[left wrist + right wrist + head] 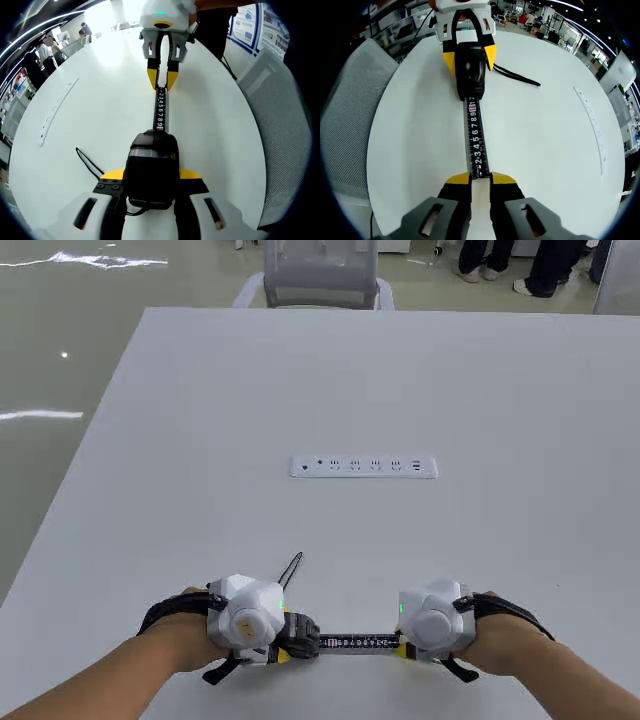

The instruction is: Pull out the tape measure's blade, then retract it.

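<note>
The black tape measure case (152, 167) sits between the yellow-tipped jaws of my left gripper (151, 175), which is shut on it. Its black blade (475, 137) with white numbers is drawn out a short way across the white table (330, 390). My right gripper (480, 177) is shut on the blade's end. In the head view the left gripper (285, 648) holds the case (300, 635) at the near edge, the blade (358, 642) runs right to the right gripper (402, 648). A thin black wrist strap (291, 567) trails from the case.
A white power strip (364, 467) lies flat at mid-table. A grey mesh chair (320, 275) stands at the far edge. People's legs (520, 265) are at the top right beyond the table. Open table surface lies between the grippers and the strip.
</note>
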The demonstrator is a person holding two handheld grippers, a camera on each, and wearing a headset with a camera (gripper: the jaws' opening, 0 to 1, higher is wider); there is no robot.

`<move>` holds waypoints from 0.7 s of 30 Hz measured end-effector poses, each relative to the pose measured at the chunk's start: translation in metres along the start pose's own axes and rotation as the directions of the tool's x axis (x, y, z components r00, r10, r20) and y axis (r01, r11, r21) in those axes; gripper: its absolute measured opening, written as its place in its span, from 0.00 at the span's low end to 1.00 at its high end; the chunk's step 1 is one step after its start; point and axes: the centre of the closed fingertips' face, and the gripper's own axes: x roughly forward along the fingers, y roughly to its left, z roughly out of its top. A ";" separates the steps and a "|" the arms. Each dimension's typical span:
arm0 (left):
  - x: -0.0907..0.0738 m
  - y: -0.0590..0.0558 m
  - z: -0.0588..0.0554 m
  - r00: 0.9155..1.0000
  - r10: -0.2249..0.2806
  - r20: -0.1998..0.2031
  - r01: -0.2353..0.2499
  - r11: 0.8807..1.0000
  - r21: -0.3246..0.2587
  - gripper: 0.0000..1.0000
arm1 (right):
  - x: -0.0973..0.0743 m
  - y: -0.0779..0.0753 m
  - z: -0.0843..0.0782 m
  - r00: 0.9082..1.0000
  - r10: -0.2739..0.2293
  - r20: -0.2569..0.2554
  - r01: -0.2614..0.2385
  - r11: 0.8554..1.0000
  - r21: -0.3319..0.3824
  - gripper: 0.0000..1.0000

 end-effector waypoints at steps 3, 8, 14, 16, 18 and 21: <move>0.000 0.000 0.000 1.000 -0.001 0.000 0.001 1.000 0.001 0.32 | -0.001 0.000 0.000 1.000 0.000 -0.001 0.000 1.000 -0.002 0.11; 0.000 0.000 0.000 1.000 -0.001 0.001 0.001 1.000 0.000 0.32 | -0.001 -0.001 -0.004 1.000 -0.004 -0.003 0.004 1.000 -0.001 0.11; 0.000 -0.001 0.000 1.000 -0.001 0.003 0.001 1.000 -0.001 0.32 | -0.004 -0.001 -0.005 1.000 -0.006 -0.003 0.006 1.000 0.000 0.11; 0.000 -0.001 0.001 1.000 -0.001 0.003 0.001 1.000 -0.001 0.32 | -0.003 -0.001 -0.007 1.000 -0.005 -0.003 0.005 1.000 -0.001 0.11; 0.000 -0.001 0.001 1.000 -0.002 0.003 0.002 1.000 -0.001 0.32 | -0.003 -0.001 -0.007 1.000 -0.004 -0.006 0.004 1.000 -0.003 0.11; 0.000 -0.001 0.001 1.000 -0.002 0.003 0.002 1.000 -0.002 0.32 | -0.004 -0.001 -0.008 1.000 -0.003 -0.008 0.003 1.000 -0.001 0.11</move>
